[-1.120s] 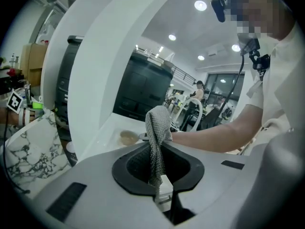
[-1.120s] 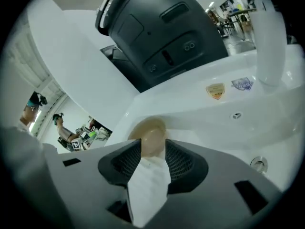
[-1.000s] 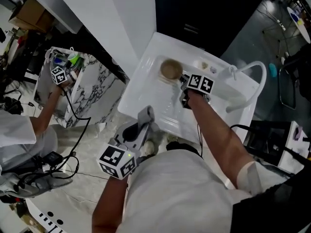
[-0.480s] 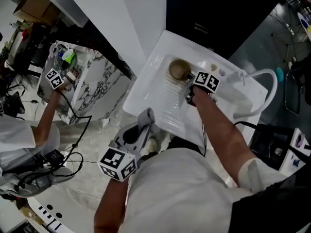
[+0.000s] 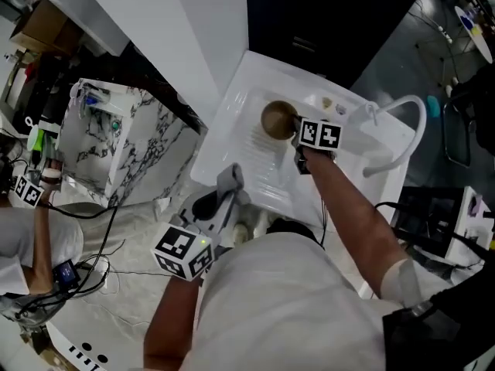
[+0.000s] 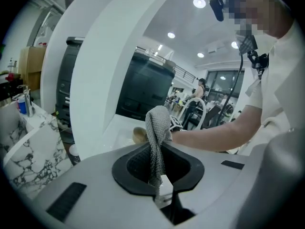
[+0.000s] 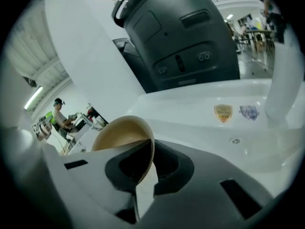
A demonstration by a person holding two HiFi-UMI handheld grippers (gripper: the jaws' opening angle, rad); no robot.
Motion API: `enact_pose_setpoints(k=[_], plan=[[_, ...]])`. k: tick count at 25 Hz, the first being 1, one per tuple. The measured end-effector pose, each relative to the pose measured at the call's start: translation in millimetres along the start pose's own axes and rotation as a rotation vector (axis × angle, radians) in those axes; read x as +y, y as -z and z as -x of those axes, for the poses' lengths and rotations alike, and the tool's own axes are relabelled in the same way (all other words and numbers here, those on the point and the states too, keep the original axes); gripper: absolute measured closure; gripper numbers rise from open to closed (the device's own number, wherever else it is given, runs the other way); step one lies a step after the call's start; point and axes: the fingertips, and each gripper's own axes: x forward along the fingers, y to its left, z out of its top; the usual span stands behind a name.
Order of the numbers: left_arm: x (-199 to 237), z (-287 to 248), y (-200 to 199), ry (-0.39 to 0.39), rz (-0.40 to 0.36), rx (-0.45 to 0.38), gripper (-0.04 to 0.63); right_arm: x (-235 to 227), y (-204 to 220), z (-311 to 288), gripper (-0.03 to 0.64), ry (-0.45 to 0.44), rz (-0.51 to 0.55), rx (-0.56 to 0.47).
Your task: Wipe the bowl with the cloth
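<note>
The white sink unit (image 5: 224, 141) carries the tan bowl (image 5: 277, 119) on its ribbed drainboard (image 5: 267, 168), and the right gripper (image 5: 295, 139) is closing its 2 jaws on the bowl's near rim, with the thin wall pinched between the pads. The bowl looks hard, glazed and slick, and probably breakable, so a rim pinch could twist or slip under wiping pressure. The grey knitted cloth (image 6: 156, 130), soft and limp, stands clamped in the left gripper (image 6: 159, 185), well apart from the bowl.

Between the jaws of the right gripper (image 7: 146, 168) sits the bowl (image 7: 121, 133); beyond, open sink (image 7: 200, 124), faucet (image 7: 282, 80) to their right.
</note>
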Motion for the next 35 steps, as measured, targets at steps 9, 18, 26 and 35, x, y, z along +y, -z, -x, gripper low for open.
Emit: enact_pose_setpoints(k=[9,18,26,35], plan=[[-25,-27,-22,0.113,-0.159,0.039,0.557,57,4,84,0.597,-0.037,0.39,0.015],[-51,-62,-20,0.184,-0.366,0.155,0.558,104,14,148,0.597,-0.022,0.617,0.008],[-62,-91,-7,0.168,-0.58,0.297,0.558,118,22,181,0.597,0.026,0.707,-0.005],[-61,-103,10,0.071,-0.73,0.388,0.558,119,29,194,0.595,0.059,0.75,-0.009]])
